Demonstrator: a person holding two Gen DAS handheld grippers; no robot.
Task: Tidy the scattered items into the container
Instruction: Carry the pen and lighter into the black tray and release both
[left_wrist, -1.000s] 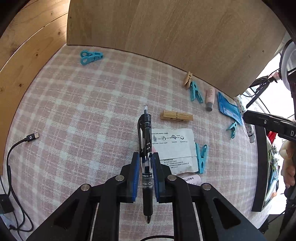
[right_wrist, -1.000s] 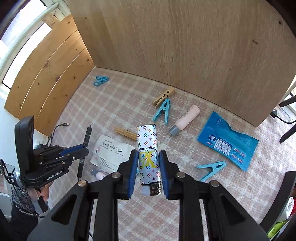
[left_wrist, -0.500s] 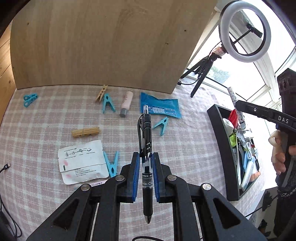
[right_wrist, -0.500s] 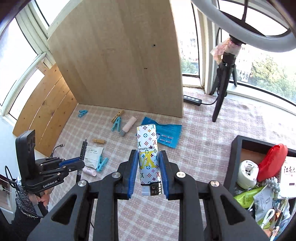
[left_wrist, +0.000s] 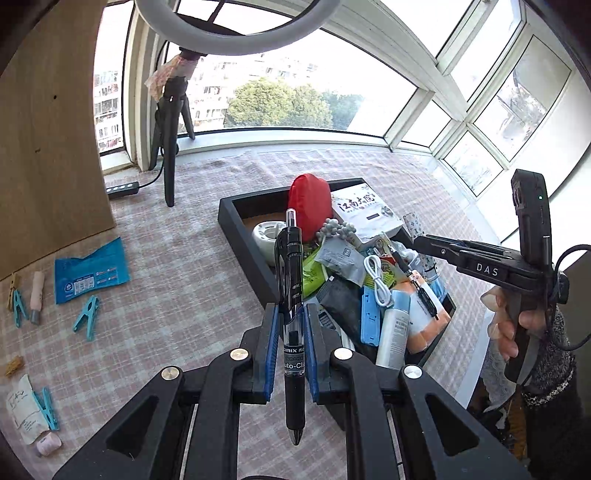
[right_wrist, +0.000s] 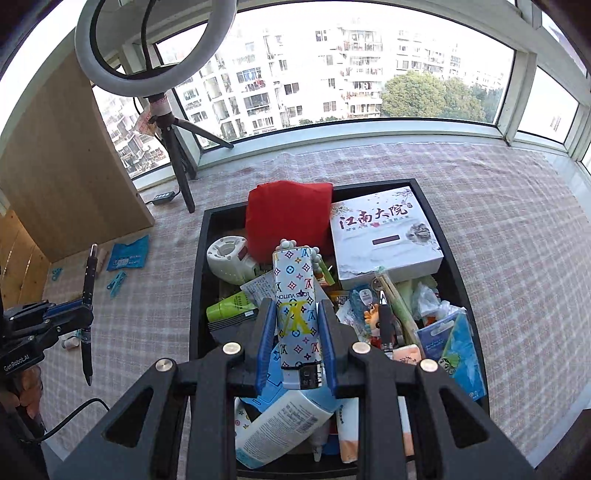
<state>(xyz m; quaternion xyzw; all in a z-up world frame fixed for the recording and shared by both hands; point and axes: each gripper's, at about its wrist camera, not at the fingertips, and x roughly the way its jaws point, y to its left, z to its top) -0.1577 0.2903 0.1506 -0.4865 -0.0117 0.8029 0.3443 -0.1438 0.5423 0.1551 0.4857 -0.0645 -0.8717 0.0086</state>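
Currently both grippers carry loads toward the tray (right_wrist: 195, 280), a black-walled box already heaped with goods at centre frame in the right wrist view. The right gripper (right_wrist: 295, 325) is clamped on a patterned lighter (right_wrist: 293, 291), held upright between the blue pads, directly over the heap. The left gripper (left_wrist: 290, 325) is clamped on a black pen (left_wrist: 291, 295), tip toward the camera; in the left wrist view the tray's near wall (left_wrist: 240, 240) lies just beyond the pads, so the pen appears to sit at or short of the rim.

Judgement: the step in hand is the drop. The lighter is placed well enough; it should be lowered close to the pile before the pads part, as the heap is uneven and a high release may let it bounce out. A gap near the white box (right_wrist: 384, 236) or the red pouch (right_wrist: 288, 218) looks the safer landing. The pen needs carrying further over the tray, then laying flat, since it rolls.

Outstanding: a blue packet (left_wrist: 90, 271), blue clips (left_wrist: 86, 317) and a small tube (left_wrist: 36, 297) lie on the checked cloth (left_wrist: 177, 280) at left of the left wrist frame.
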